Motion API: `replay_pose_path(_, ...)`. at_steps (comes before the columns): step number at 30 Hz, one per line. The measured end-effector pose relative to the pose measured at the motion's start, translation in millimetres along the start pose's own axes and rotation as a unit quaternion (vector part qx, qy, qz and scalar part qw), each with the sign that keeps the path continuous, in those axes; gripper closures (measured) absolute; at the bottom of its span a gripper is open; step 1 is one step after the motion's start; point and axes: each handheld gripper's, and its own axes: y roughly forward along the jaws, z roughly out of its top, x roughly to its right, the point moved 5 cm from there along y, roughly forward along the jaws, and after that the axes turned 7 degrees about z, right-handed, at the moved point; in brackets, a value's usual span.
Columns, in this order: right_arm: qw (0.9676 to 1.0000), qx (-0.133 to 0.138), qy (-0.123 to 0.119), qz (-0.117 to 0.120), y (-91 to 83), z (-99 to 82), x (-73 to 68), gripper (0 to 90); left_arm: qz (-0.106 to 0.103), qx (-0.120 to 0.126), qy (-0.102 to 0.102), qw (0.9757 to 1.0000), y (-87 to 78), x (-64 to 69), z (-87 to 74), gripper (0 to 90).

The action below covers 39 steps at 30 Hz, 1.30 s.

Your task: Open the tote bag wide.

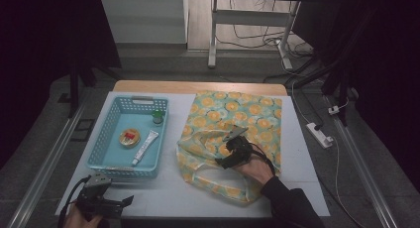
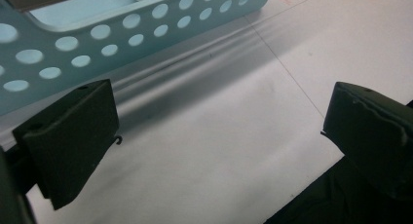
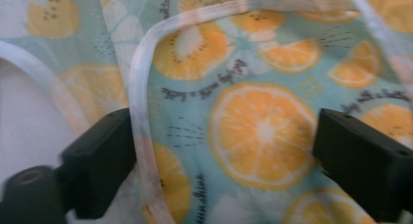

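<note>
1. Jaws: right gripper jaws stand apart with bag fabric and the pale handle strap between them, not pinched yet. Left gripper jaws are wide, nothing between them, parked at 7 o'clock on the worktop.
2. Task thing: the citrus-print tote bag lies flat and rumpled at 3 o'clock, mouth toward 6; right gripper sits over its near-middle folds.
3. Step, as I read it: grabbing the bag's rim or strap to open it.
4. Next move calls for closing on a single layer at the strap, then lifting; catching both layers would keep the mouth closed.
5. Blue basket at 9 o'clock holds a round tin, a tube, a small green-capped bottle.
6. Surface: white sheet over a wooden top. Room is dim, with cables and a power strip on the floor at 3 o'clock.
</note>
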Motion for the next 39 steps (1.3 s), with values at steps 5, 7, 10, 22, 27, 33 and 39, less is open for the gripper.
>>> replay_pose_path(5,0.9996,0.005,-0.022,0.016,-3.6,0.0,-5.0,39.8,0.001,-0.002,0.000,1.0000,0.4,0.2,0.1,0.2)
replay_pose_path(7,0.9991,0.003,-0.034,0.025,-4.7,0.5,-10.3,52.6,0.001,-0.003,0.002,1.0000,0.5,0.3,0.1,0.2)
replay_pose_path(10,0.9983,0.002,-0.044,0.039,-5.6,0.7,-15.3,67.7,0.001,-0.003,0.002,1.0000,0.6,0.4,0.0,0.2)
replay_pose_path(22,0.9985,0.005,-0.042,0.034,-10.6,8.1,-16.6,90.0,0.001,-0.002,0.000,1.0000,0.5,0.1,0.2,0.2)
replay_pose_path(27,0.9983,0.027,-0.029,0.044,-20.0,12.8,-12.6,90.0,0.001,0.000,0.000,1.0000,0.1,0.0,0.1,0.2)
replay_pose_path(33,0.9971,0.050,-0.017,0.055,-32.7,20.0,-7.8,90.0,0.000,0.000,-0.002,1.0000,-0.1,-0.4,0.2,0.0)
replay_pose_path(39,0.9967,0.061,-0.022,0.049,-42.0,25.1,-7.9,90.0,0.000,0.000,-0.003,1.0000,-0.2,-0.6,0.1,0.0)
